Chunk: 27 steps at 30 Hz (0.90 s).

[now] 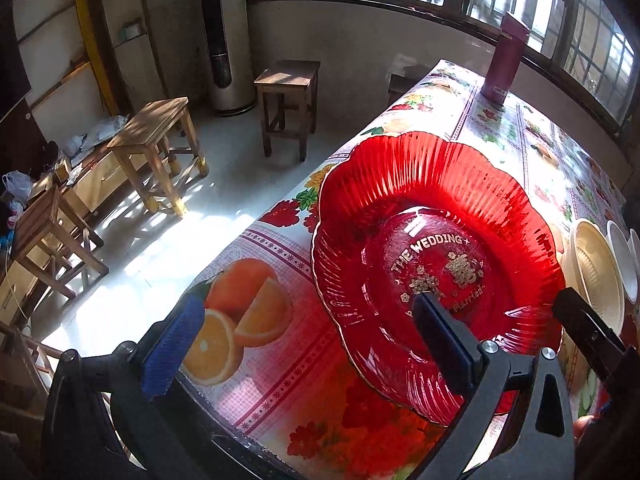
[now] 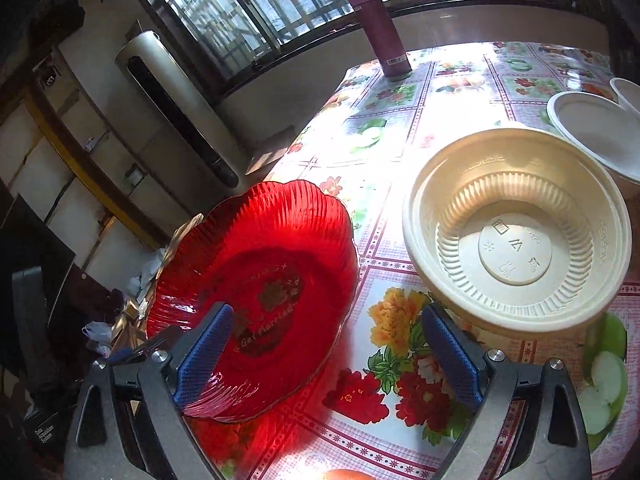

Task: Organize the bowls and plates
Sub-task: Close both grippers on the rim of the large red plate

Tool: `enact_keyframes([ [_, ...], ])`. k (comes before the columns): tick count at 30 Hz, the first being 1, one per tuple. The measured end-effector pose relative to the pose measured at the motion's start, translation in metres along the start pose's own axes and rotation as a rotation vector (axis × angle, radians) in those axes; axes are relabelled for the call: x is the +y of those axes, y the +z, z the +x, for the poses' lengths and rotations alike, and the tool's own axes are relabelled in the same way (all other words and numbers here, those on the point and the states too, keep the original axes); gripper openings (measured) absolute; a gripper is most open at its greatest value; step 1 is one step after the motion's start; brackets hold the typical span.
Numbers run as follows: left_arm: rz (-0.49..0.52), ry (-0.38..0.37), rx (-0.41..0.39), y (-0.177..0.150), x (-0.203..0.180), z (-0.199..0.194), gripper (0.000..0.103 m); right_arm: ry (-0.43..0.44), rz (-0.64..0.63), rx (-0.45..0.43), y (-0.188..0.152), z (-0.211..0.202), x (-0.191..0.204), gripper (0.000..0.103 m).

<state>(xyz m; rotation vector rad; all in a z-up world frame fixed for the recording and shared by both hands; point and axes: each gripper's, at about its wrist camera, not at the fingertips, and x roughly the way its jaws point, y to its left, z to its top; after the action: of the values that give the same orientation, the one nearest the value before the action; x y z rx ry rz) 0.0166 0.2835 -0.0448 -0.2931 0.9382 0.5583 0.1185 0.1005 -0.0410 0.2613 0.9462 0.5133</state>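
Observation:
A red scalloped glass plate (image 1: 436, 264) with gold lettering lies on the fruit-print tablecloth near the table's left edge; it also shows in the right wrist view (image 2: 264, 280). A cream plastic bowl (image 2: 516, 232) stands right of it, seen edge-on in the left wrist view (image 1: 596, 276). A white bowl (image 2: 596, 136) sits behind that. My left gripper (image 1: 304, 340) is open, its right finger over the plate's near rim, its left finger over the cloth. My right gripper (image 2: 328, 352) is open and empty, its left finger over the plate's near rim.
A maroon flask (image 1: 506, 60) stands at the table's far end, also in the right wrist view (image 2: 380, 28). Wooden stools (image 1: 160, 148) stand on the floor left of the table. The table's left edge (image 1: 280, 200) runs close beside the red plate.

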Motion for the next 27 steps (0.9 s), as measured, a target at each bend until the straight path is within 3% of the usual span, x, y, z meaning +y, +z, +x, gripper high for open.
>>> enact_keyframes([
  [15,0.035,0.012,0.007,0.0,-0.023,0.013,0.103,-0.014,0.032,0.008,0.01,0.013,-0.004,0.09],
  [21,0.05,0.015,0.019,-0.001,-0.029,0.023,0.102,-0.008,0.048,0.057,0.009,0.026,-0.008,0.064],
  [25,0.078,0.024,0.015,-0.003,-0.034,0.025,0.092,-0.015,0.03,0.065,0.007,0.03,-0.007,0.047],
  [27,0.076,0.009,0.007,-0.005,-0.035,0.025,0.08,-0.019,0.014,0.079,0.006,0.034,-0.004,0.037],
])
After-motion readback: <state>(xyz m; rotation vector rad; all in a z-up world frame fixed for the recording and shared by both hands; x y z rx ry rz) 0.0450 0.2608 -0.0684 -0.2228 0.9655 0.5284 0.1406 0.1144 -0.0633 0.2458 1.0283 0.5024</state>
